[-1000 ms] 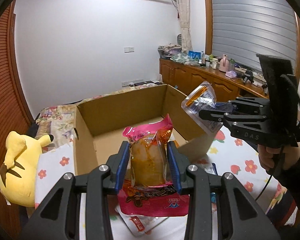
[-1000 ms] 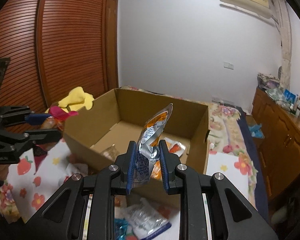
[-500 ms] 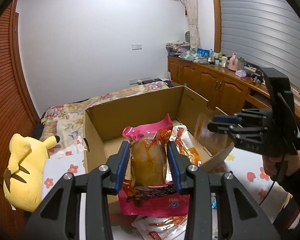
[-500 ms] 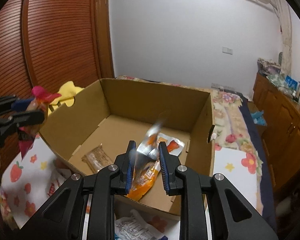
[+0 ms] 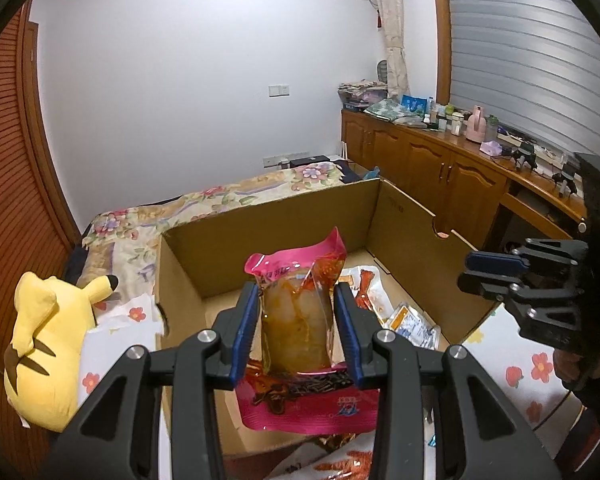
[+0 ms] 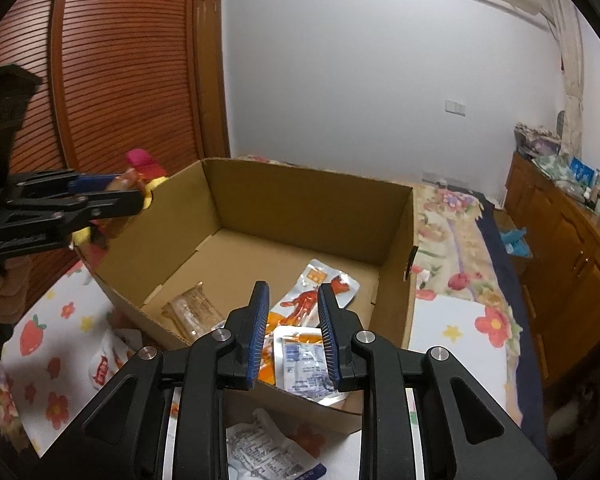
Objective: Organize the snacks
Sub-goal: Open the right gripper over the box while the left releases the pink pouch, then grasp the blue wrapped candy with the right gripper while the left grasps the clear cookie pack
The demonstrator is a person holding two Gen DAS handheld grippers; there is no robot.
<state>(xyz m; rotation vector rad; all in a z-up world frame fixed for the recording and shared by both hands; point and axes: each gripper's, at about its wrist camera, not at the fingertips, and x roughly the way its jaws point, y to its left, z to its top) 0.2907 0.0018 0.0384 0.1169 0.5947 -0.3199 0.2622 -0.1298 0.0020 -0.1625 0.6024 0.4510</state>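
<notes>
Left claw [image 5: 296, 330]: holds a pink pack [image 5: 300, 312].
Right claw [image 6: 292, 330]: narrow, empty.
Box [image 6: 312, 200]: below both claws.

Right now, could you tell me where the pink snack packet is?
The pink snack packet is clamped in the left gripper, centre of the left wrist view, above the cardboard box.

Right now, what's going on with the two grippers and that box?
A person is sorting snack packets into the cardboard box with a handheld gripper in each hand. The left gripper is shut on a pink snack pouch, held over the box's near edge. The right gripper holds nothing, its jaws slightly apart over the box. Below it lies an orange and silver packet, beside a brown bar and another orange packet.
</notes>
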